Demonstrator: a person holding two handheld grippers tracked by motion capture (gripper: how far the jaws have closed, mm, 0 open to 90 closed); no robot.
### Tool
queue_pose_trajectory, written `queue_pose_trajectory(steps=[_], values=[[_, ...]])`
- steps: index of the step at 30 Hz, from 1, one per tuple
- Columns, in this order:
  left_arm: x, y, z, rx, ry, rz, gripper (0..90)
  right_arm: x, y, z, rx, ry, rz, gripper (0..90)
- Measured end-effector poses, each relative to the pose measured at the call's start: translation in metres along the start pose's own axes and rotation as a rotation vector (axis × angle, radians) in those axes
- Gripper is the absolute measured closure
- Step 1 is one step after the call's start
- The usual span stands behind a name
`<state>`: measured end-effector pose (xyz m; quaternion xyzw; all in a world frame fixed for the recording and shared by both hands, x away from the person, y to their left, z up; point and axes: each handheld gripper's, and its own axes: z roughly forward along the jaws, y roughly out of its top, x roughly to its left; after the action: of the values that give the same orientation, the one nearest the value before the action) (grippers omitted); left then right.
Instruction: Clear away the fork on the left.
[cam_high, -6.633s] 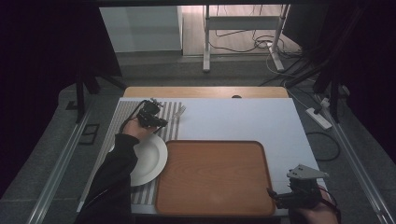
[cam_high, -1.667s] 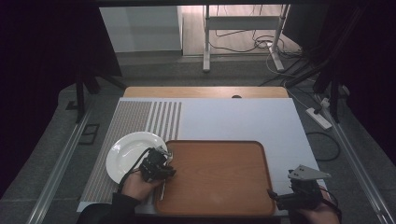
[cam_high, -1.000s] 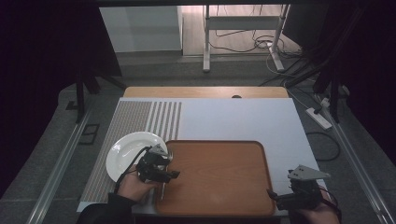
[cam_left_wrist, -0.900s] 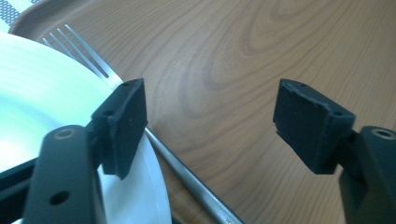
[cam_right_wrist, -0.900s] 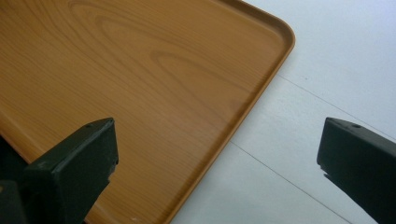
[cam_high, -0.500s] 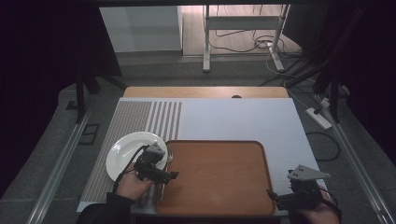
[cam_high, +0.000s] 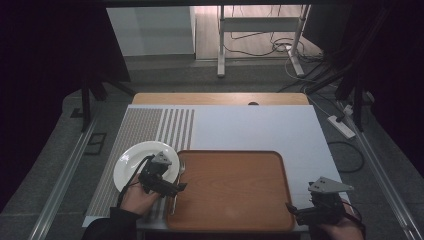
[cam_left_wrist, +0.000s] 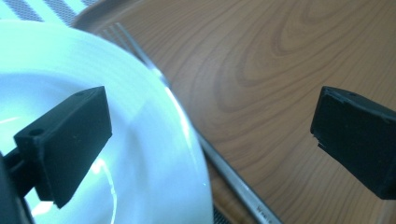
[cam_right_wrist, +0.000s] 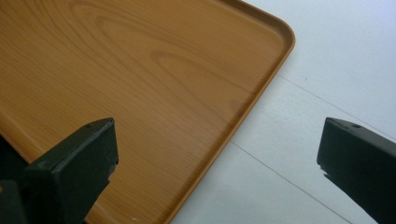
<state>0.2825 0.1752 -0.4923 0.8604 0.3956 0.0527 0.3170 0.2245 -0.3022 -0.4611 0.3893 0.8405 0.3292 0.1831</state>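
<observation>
From the high view, the left claw (cam_high: 176, 187) hovered at the near left of the desk (cam_high: 250, 127), over the seam where the white plate (cam_high: 131, 162) met the wooden tray (cam_high: 230, 187). A fork (cam_high: 176, 187) lay along the tray's left edge, tines pointing away from the person, just beside the plate. The left claw's jaws had just been opening and stood spread wide, with nothing pressed between them.

The left gripper view gave the close detail that the high view lacked: the plate's rim (cam_left_wrist: 187, 140) ran between the two black pads (cam_left_wrist: 70, 140), and the fork's metal handle (cam_left_wrist: 233, 177) passed diagonally beneath, tucked against the plate's edge, its tines (cam_left_wrist: 114, 32) reaching onto the tray (cam_left_wrist: 280, 70). Neither pad touched the fork.

The right claw (cam_high: 292, 210) rested at the tray's near right corner, held in the person's hand. The right gripper view showed its jaws gaping just as wide, empty, with a rounded tray corner (cam_right_wrist: 280, 37) and bare white desk surface (cam_right_wrist: 327, 70) between them, which the high view could not resolve.
</observation>
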Motion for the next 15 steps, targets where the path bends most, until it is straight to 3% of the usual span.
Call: queue_pose_trajectory(steps=[15], values=[[0.014,-0.026,-0.025,-0.063,0.027,-0.054,0.0,0.0,0.0,0.0,0.002,-0.006,0.005,0.0]])
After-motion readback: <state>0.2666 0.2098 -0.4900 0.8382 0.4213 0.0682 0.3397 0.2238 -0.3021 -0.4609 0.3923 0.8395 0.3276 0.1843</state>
